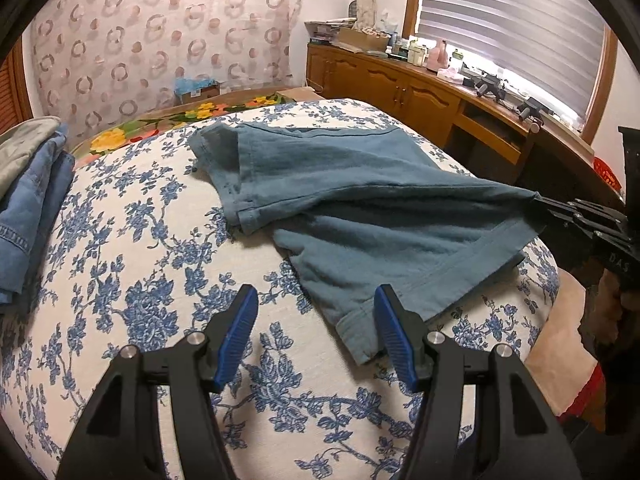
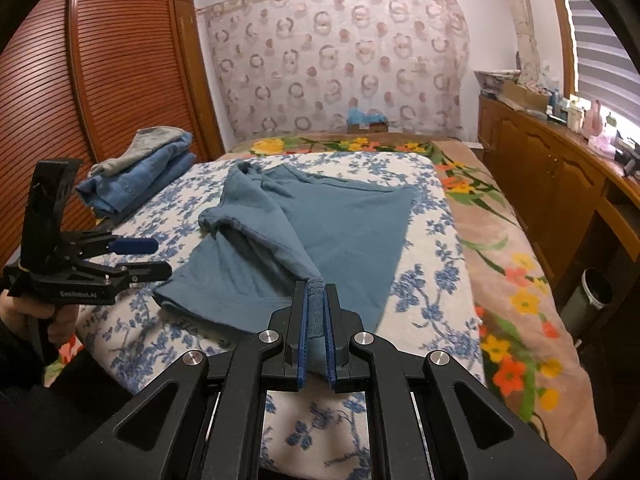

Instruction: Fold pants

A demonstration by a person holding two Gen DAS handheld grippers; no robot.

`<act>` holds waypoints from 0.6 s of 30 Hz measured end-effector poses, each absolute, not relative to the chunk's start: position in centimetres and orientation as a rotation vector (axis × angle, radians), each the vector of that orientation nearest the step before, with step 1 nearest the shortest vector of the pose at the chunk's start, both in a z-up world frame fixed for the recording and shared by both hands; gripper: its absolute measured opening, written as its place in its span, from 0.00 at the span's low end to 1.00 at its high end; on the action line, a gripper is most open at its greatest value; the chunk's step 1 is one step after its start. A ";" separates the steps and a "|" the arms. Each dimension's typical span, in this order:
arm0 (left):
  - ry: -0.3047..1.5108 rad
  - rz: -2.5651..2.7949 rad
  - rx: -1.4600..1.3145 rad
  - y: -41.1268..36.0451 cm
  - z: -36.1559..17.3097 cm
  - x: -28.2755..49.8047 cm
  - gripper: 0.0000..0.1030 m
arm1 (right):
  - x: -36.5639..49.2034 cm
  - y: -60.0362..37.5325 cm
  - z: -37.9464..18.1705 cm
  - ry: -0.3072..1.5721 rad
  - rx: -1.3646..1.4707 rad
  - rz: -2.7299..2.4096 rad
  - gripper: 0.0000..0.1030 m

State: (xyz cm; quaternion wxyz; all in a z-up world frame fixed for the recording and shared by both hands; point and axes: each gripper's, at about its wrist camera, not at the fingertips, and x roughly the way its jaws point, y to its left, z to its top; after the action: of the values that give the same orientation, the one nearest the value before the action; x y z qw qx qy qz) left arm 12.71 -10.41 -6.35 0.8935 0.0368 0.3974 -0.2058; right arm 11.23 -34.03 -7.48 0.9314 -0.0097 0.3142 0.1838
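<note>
My right claw [image 2: 316,292] is clamped on a corner of the teal pants [image 2: 320,220] lying on the bed [image 2: 440,280]; my left claw [image 1: 316,300] stands open, empty

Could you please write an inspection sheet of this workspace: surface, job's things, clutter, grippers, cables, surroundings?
Surface: bed with a blue-flowered white cover over a bright floral blanket.
Job's things: teal pants lie partly folded on the cover, one edge lifted.
Clutter: stack of folded clothes, denim under grey, at the cover's far left corner.
Grippers: left gripper open, holding nothing, its fingers just at the near pants hem; right gripper shut on a pinched pants edge.
Cables: nothing seen.
Surroundings: slatted wooden wardrobe, patterned curtain, wooden sideboard crowded with small items, window blind, small bin beside the bed.
</note>
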 end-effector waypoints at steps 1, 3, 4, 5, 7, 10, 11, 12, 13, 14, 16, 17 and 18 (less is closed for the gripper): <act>0.825 -0.428 0.078 -10.5 -6.4 12.8 0.58 | 11.1 -34.2 -7.6 0.646 -0.017 0.373 0.05; 0.826 -0.429 0.078 -10.5 -6.5 12.8 0.58 | 11.1 -34.6 -8.1 0.659 -0.016 0.364 0.05; 0.828 -0.431 0.078 -10.6 -6.6 12.8 0.58 | 11.2 -34.8 -8.4 0.670 -0.014 0.358 0.05; 0.829 -0.431 0.079 -10.6 -6.7 12.8 0.58 | 11.2 -34.8 -8.7 0.679 -0.011 0.355 0.05; 0.832 -0.430 0.079 -10.7 -6.8 12.8 0.58 | 11.2 -34.9 -9.2 0.691 -0.010 0.349 0.05; 0.833 -0.429 0.076 -10.7 -6.9 12.9 0.58 | 11.1 -35.1 -9.8 0.701 -0.014 0.340 0.05; 0.832 -0.428 0.076 -10.6 -6.9 12.8 0.58 | 11.2 -35.1 -9.9 0.705 -0.011 0.340 0.05; 0.831 -0.426 0.075 -10.6 -6.9 12.9 0.58 | 11.2 -35.1 -10.0 0.710 -0.009 0.340 0.05; 0.831 -0.422 0.073 -10.5 -6.9 12.8 0.58 | 11.4 -35.1 -10.1 0.716 -0.010 0.338 0.05; 0.830 -0.418 0.071 -10.4 -7.0 12.8 0.58 | 11.5 -35.2 -10.2 0.718 -0.009 0.335 0.05; 0.826 -0.407 0.070 -10.1 -6.9 12.9 0.58 | 11.6 -35.1 -10.1 0.717 -0.016 0.329 0.06; 0.823 -0.402 0.068 -9.9 -6.8 12.9 0.58 | 11.6 -35.1 -10.1 0.716 -0.022 0.323 0.08; 0.821 -0.398 0.064 -9.7 -6.8 12.9 0.58 | 11.6 -35.0 -9.9 0.712 -0.026 0.318 0.10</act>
State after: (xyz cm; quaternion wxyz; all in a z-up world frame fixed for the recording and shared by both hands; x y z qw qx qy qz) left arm 12.95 -9.68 -6.75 0.8973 0.0309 0.3963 -0.1921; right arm 11.62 -35.03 -9.93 0.9250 -0.0125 0.3469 0.1549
